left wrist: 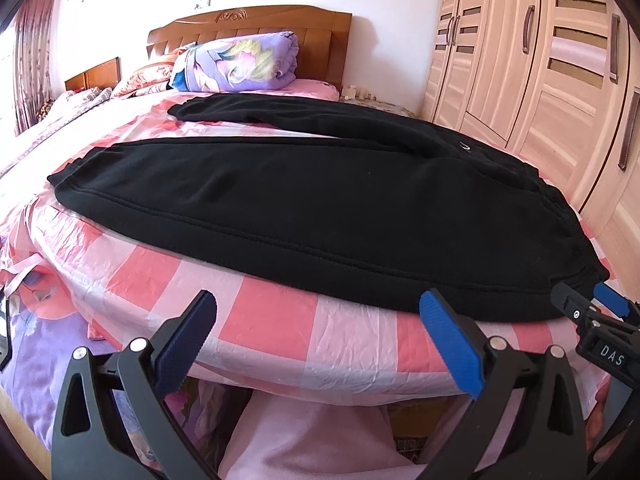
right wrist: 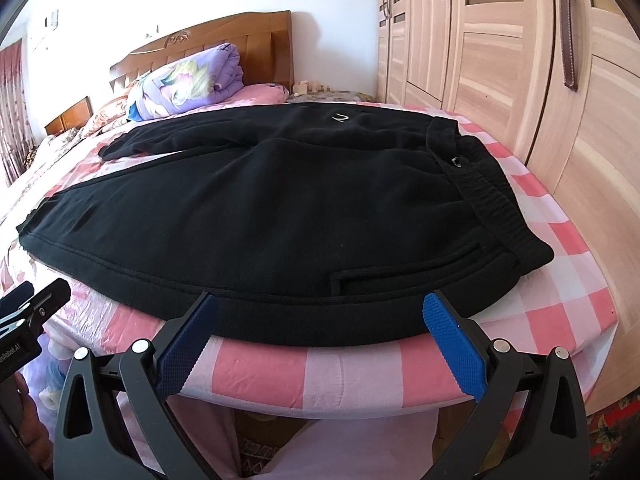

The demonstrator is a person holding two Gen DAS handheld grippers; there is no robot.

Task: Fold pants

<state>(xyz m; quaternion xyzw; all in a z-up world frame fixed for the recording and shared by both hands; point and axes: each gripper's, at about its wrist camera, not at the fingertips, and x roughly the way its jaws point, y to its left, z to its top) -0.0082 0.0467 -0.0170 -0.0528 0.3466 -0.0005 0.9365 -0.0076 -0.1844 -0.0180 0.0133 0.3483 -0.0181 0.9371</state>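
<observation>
Black sweatpants (left wrist: pixel 312 216) lie flat on the pink checked bed (left wrist: pixel 280 344), legs spread apart toward the left, waistband at the right. They also show in the right wrist view (right wrist: pixel 280 216), with the elastic waistband (right wrist: pixel 484 196) at the right. My left gripper (left wrist: pixel 320 316) is open and empty, just in front of the near leg's edge. My right gripper (right wrist: pixel 320 316) is open and empty, its fingertips at the near edge of the pants by the hip pocket. The right gripper also shows in the left wrist view (left wrist: pixel 588 304), at the waistband corner.
A folded purple floral quilt (left wrist: pixel 240 64) lies by the wooden headboard (left wrist: pixel 256 24). A tall wooden wardrobe (left wrist: pixel 540 72) stands close along the bed's right side. A bedside table (left wrist: pixel 92 76) sits at the far left. The person's pink-clad legs (left wrist: pixel 312 440) are below the grippers.
</observation>
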